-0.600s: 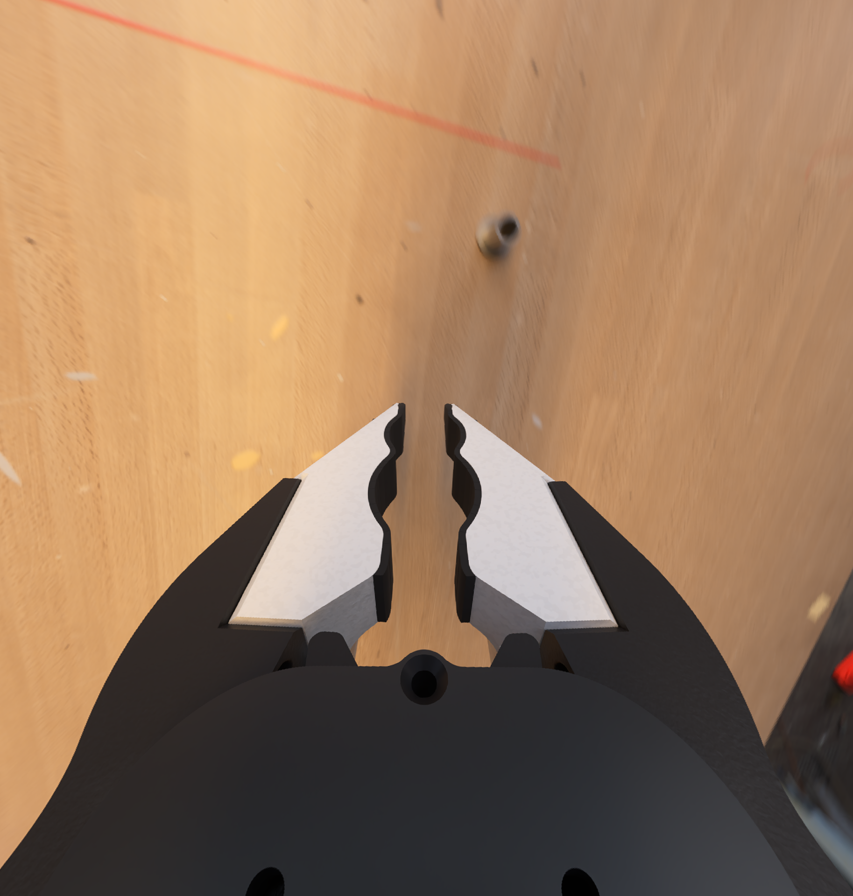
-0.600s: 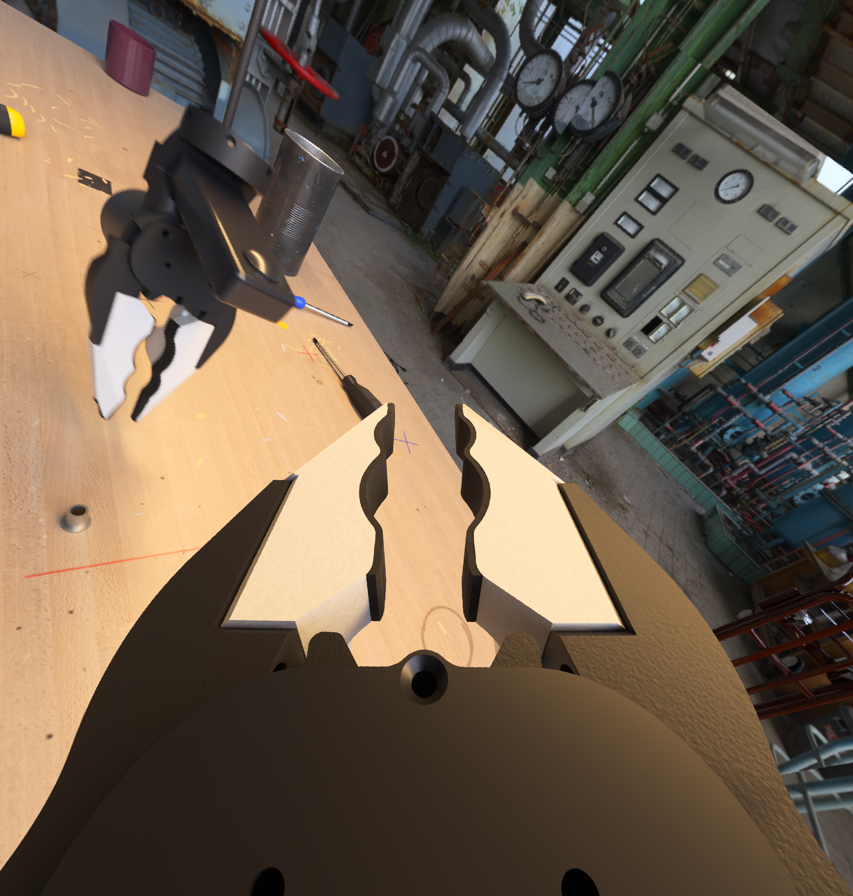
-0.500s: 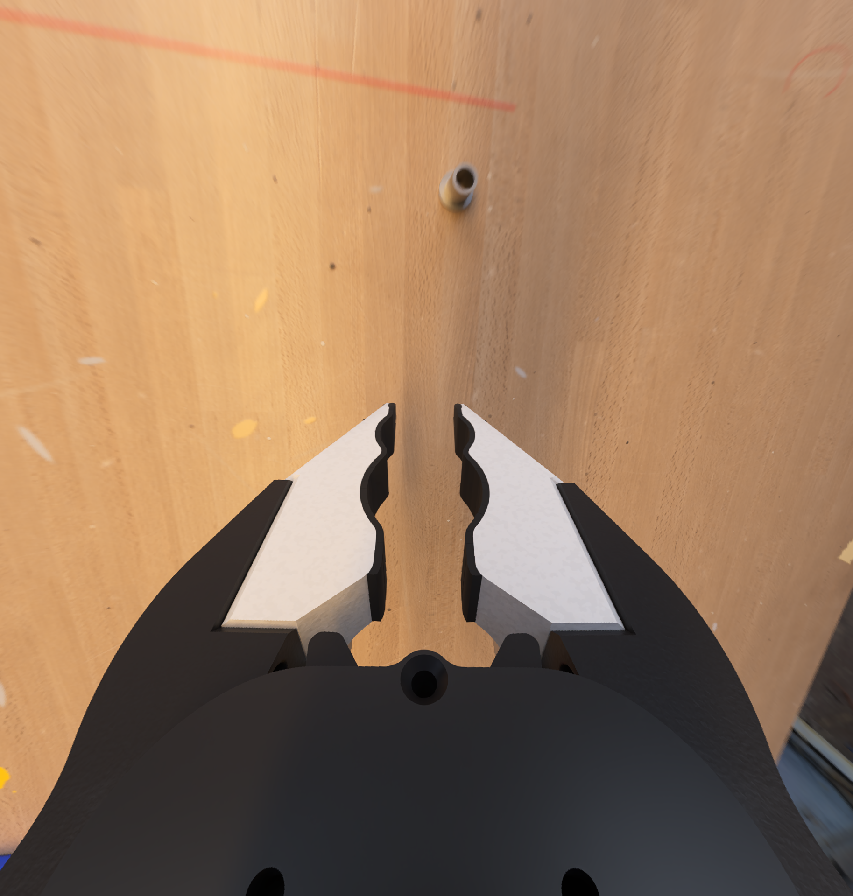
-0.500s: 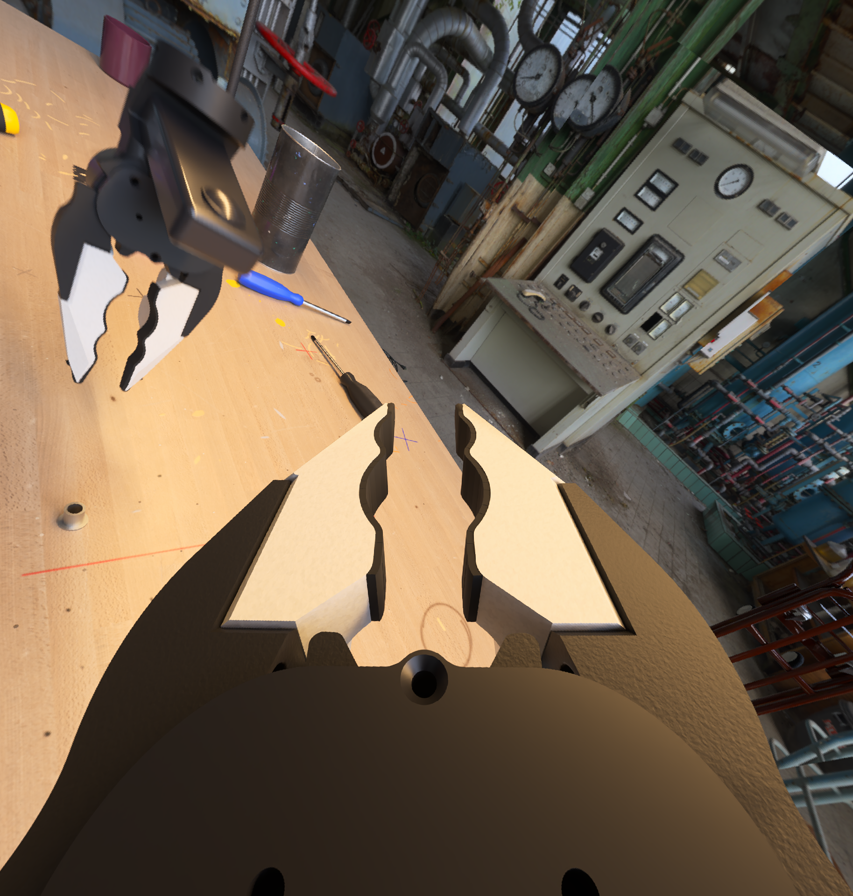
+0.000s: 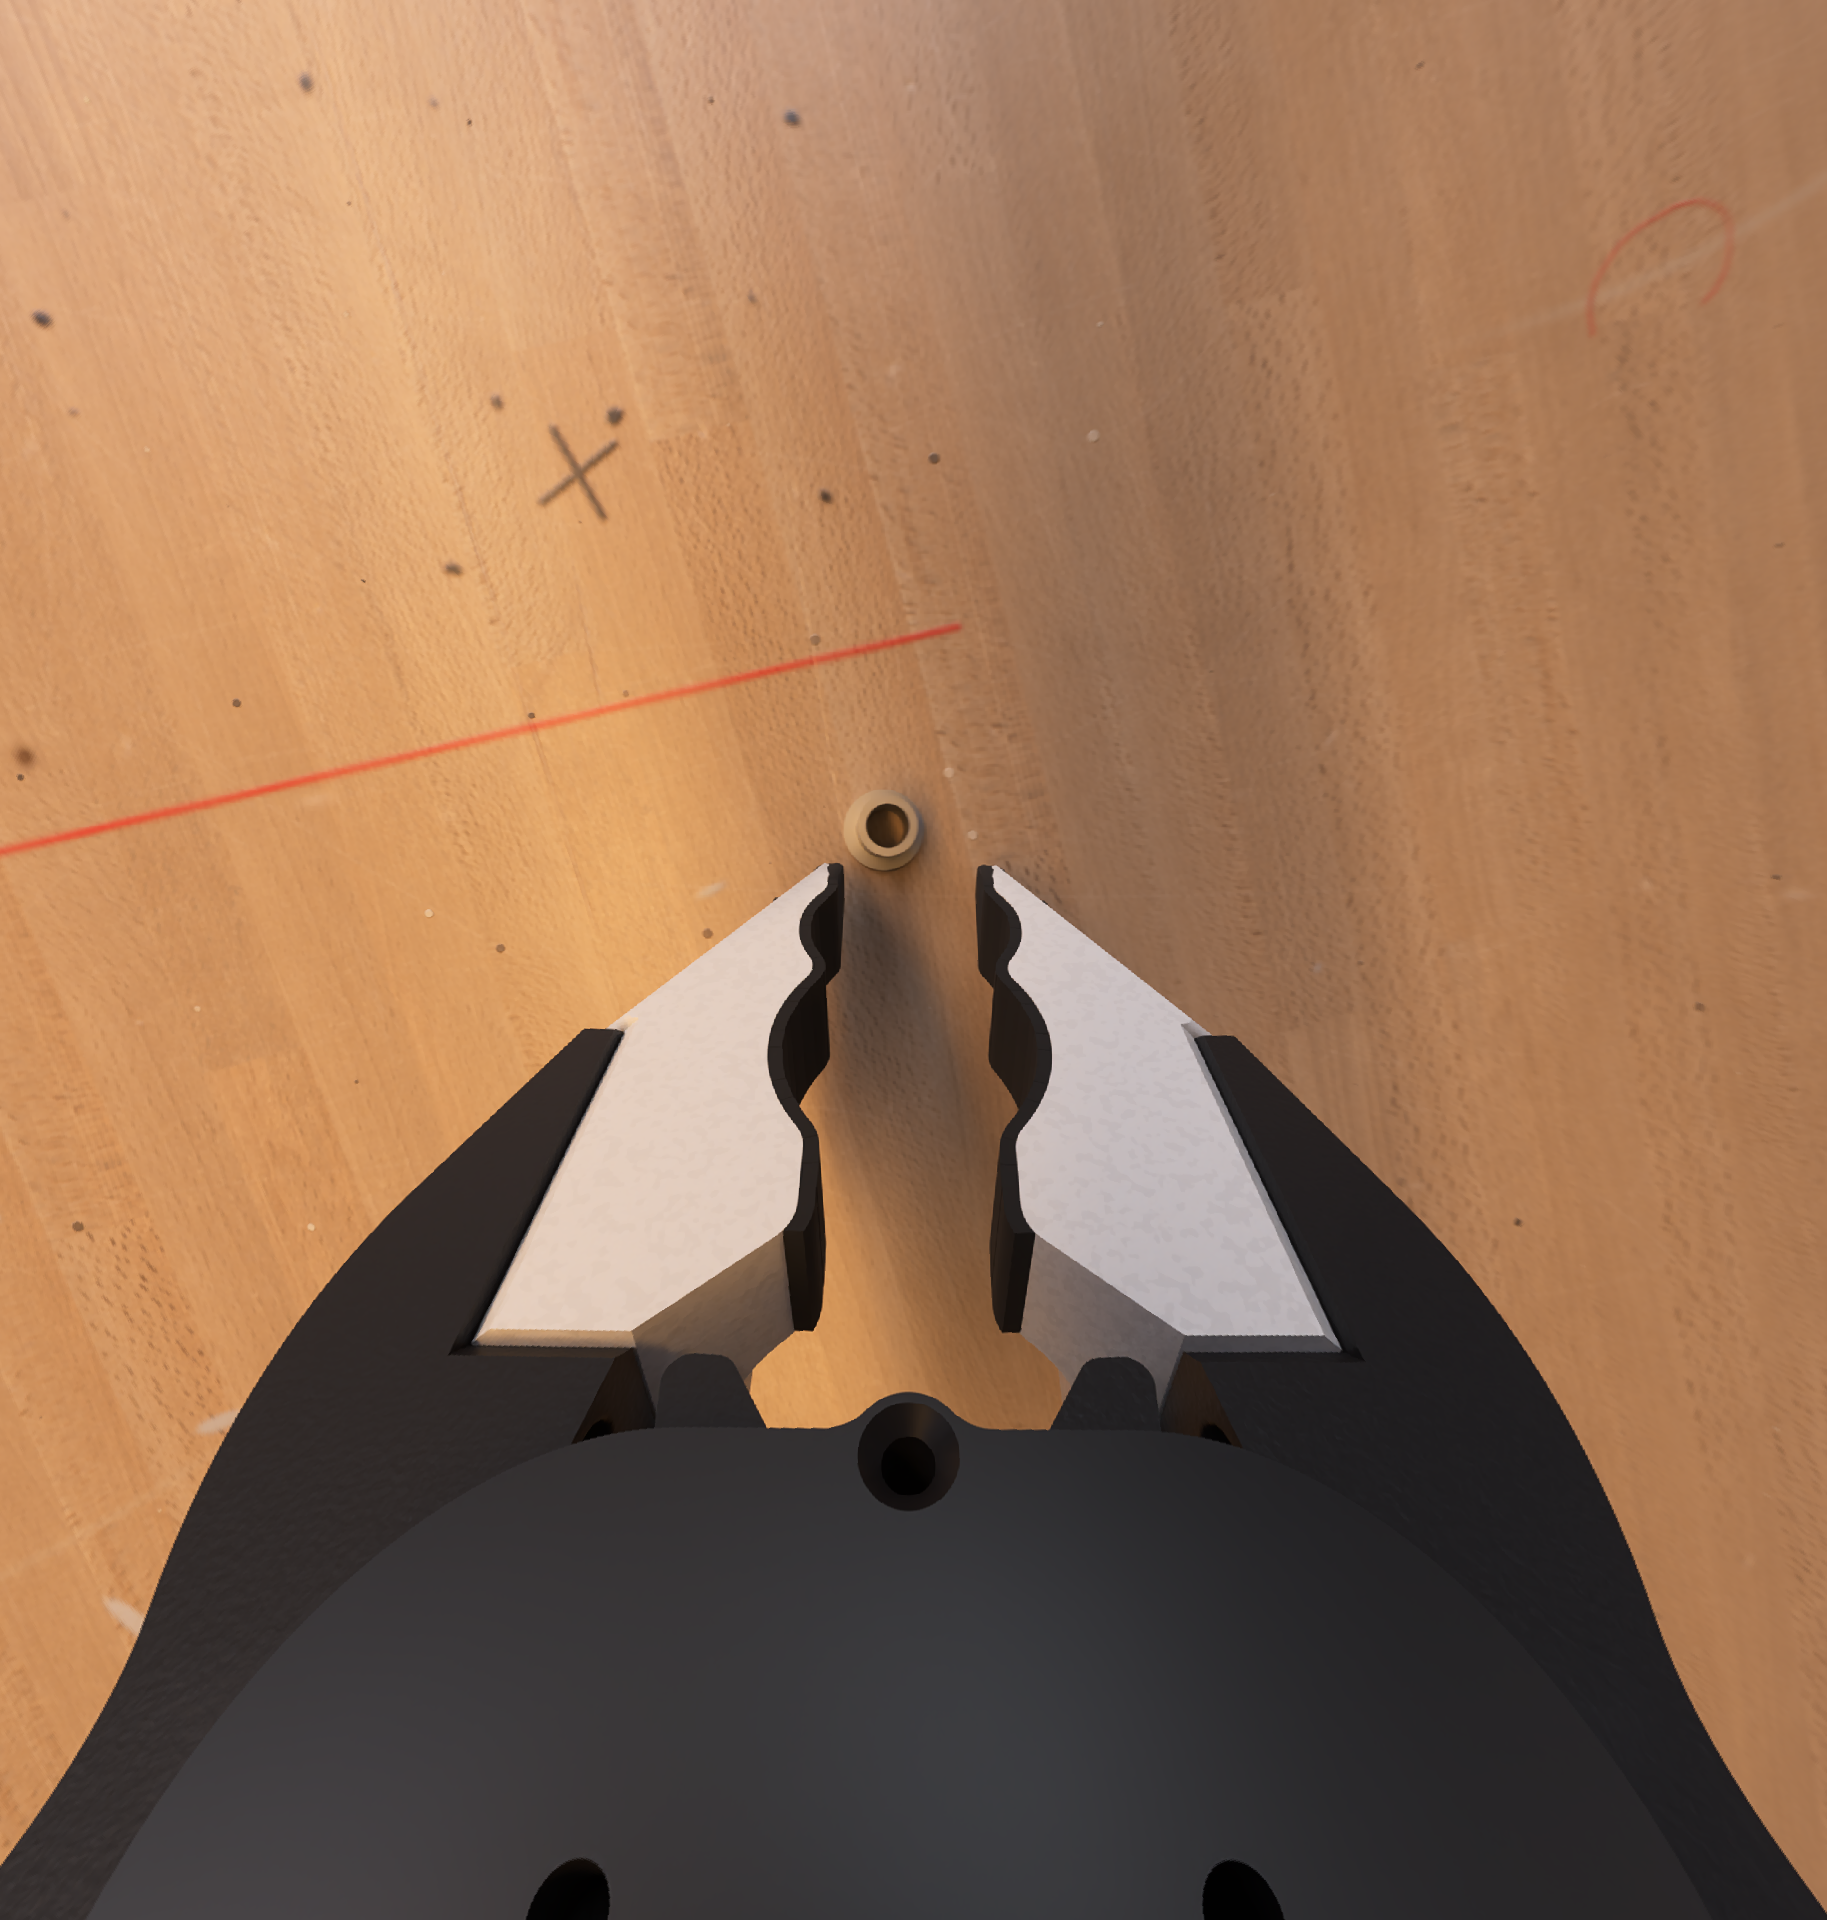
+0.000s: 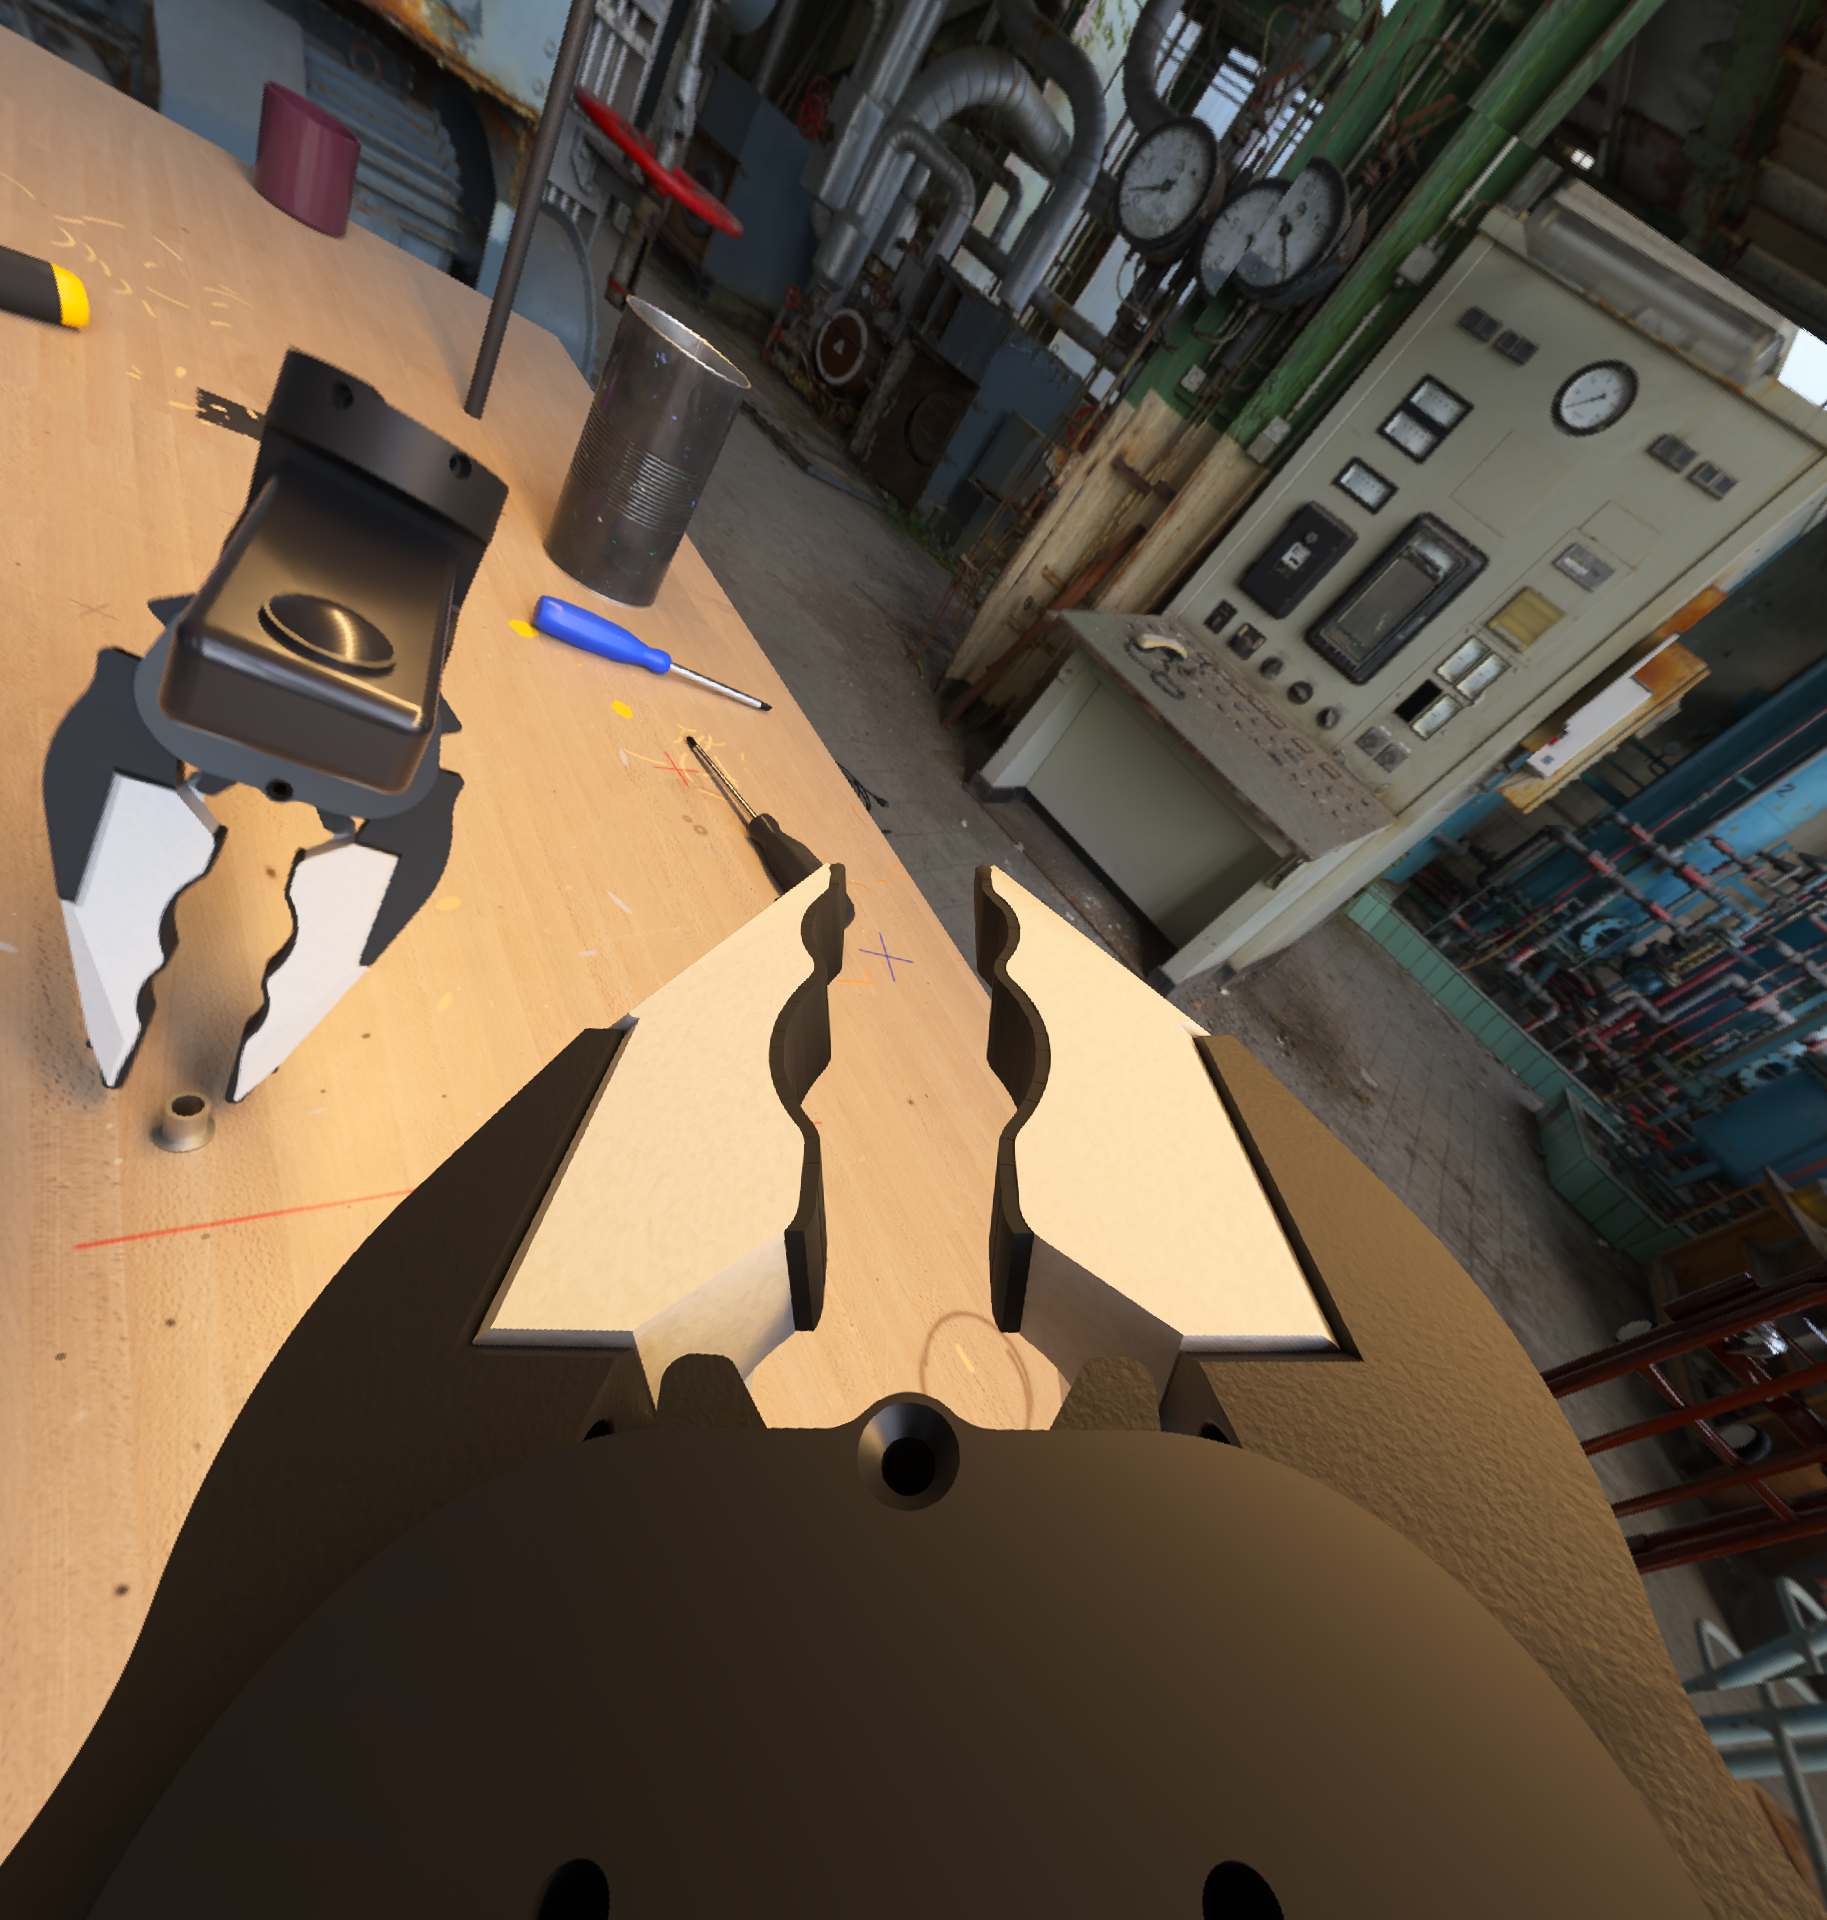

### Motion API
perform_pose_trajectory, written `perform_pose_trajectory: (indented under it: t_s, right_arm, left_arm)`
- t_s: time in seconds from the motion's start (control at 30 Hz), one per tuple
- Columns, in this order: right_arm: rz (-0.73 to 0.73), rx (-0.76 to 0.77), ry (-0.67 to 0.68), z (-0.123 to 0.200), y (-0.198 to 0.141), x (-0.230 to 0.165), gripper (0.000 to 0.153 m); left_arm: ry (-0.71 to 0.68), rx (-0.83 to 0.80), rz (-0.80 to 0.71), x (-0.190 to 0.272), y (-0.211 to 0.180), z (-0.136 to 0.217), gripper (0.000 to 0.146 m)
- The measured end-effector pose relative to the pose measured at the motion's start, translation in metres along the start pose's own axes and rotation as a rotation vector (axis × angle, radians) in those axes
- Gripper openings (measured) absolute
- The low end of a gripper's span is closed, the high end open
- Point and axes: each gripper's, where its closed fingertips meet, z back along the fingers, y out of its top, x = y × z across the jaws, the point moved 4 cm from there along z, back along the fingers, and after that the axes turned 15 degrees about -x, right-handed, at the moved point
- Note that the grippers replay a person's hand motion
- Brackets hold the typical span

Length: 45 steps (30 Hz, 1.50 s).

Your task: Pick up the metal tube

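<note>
In the left wrist view, the left gripper (image 5: 909, 868), black with white fingers, points down at the pale wooden workbench (image 5: 1408, 727), its 2 fingers parted narrowly and empty. Just beyond the tips, at 12 o'clock, the small flanged metal tube (image 5: 882, 828) stands on end, untouched. A thin red line (image 5: 452, 743) lies past it at 11 o'clock. In the right wrist view, the right gripper (image 6: 909, 873) also holds its fingers narrowly apart around nothing. At 10 o'clock the tube sits beside the left gripper's tips; farther off lie a blue-handled screwdriver (image 6: 618, 649) and a ribbed steel can (image 6: 644, 457).
</note>
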Motion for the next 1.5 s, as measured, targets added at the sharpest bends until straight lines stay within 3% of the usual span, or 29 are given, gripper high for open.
perform_pose_trajectory:
  t_s: [0.3, 0.43, 0.7, 0.83, 1.17, 1.5]
  right_arm:
    - [-0.006, 0.036, 0.089, -0.008, -0.001, -0.011, 0.025]
    - [0.011, 0.024, 0.116, -0.013, -0.004, -0.017, 0.025]
    - [0.174, -0.018, 0.142, -0.024, -0.01, -0.037, 0.024]
    - [0.295, -0.088, 0.168, -0.038, -0.015, -0.057, 0.024]
    - [0.551, -0.193, 0.258, -0.065, -0.013, -0.112, 0.025]
    - [0.847, -0.246, 0.209, -0.08, -0.019, -0.153, 0.025]
  left_arm:
    - [0.019, 0.047, -0.057, -0.002, 0.006, -0.009, 0.017]
    - [0.003, 0.113, 0.043, -0.016, 0.007, -0.004, 0.011]
    - [-0.256, 0.596, 0.332, -0.031, -0.008, 0.085, 0.011]
    - [-0.405, 0.698, 0.371, -0.027, -0.017, 0.108, 0.011]
    - [-0.507, 0.544, 0.45, -0.027, -0.035, 0.091, 0.011]
    - [-0.507, 0.29, 0.429, -0.017, -0.048, 0.063, 0.011]
